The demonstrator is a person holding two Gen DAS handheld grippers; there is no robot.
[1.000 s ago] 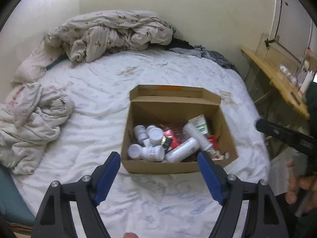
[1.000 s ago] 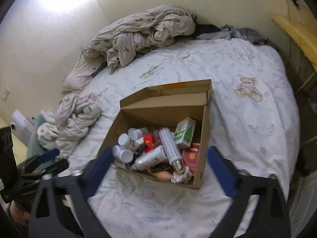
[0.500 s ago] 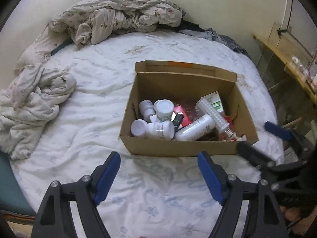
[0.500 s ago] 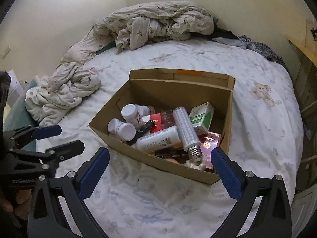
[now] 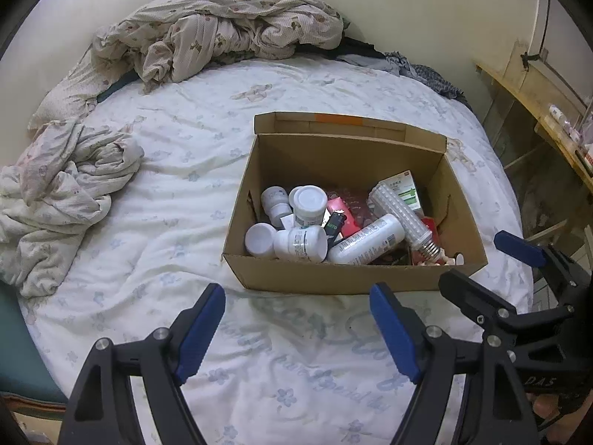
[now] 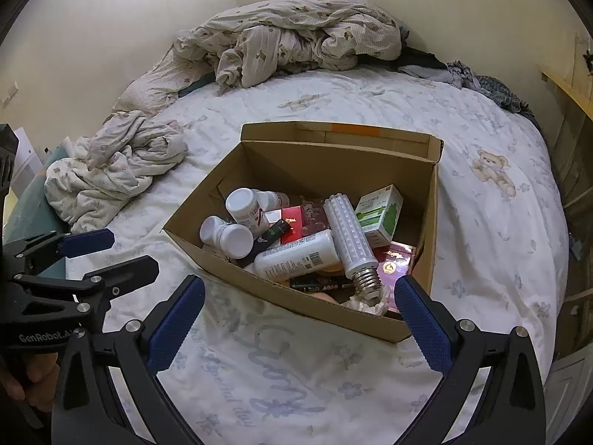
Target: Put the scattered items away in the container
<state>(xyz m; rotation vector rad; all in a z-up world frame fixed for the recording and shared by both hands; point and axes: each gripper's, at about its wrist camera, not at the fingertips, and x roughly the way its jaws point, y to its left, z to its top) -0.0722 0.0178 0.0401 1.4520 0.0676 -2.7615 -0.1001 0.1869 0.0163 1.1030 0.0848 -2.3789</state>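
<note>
An open cardboard box (image 5: 333, 278) (image 6: 296, 296) sits on the white bed. Inside lie white pill bottles (image 5: 302, 243) (image 6: 231, 237), a long white bottle (image 5: 365, 244) (image 6: 296, 256), an LED corn bulb (image 5: 402, 215) (image 6: 350, 230), a green-and-white carton (image 5: 402, 187) (image 6: 380, 211) and red packets (image 6: 393, 263). My left gripper (image 5: 298, 328) hangs open just in front of the box, nothing between its fingers. My right gripper (image 6: 300, 317) is open too, at the box's near wall. Each gripper shows in the other's view: the right gripper (image 5: 493, 270), the left gripper (image 6: 111, 256).
A crumpled quilt (image 5: 222, 33) (image 6: 296, 37) lies at the bed's far end. A bunched sheet (image 5: 59, 193) (image 6: 118, 163) sits left of the box. Dark clothes (image 5: 418, 70) lie at the far right. A wooden shelf (image 5: 548, 118) stands beyond the bed's right edge.
Both grippers have come nearer to the box and tilted down onto it. The right gripper has come further into the left view. Both stayed open.
</note>
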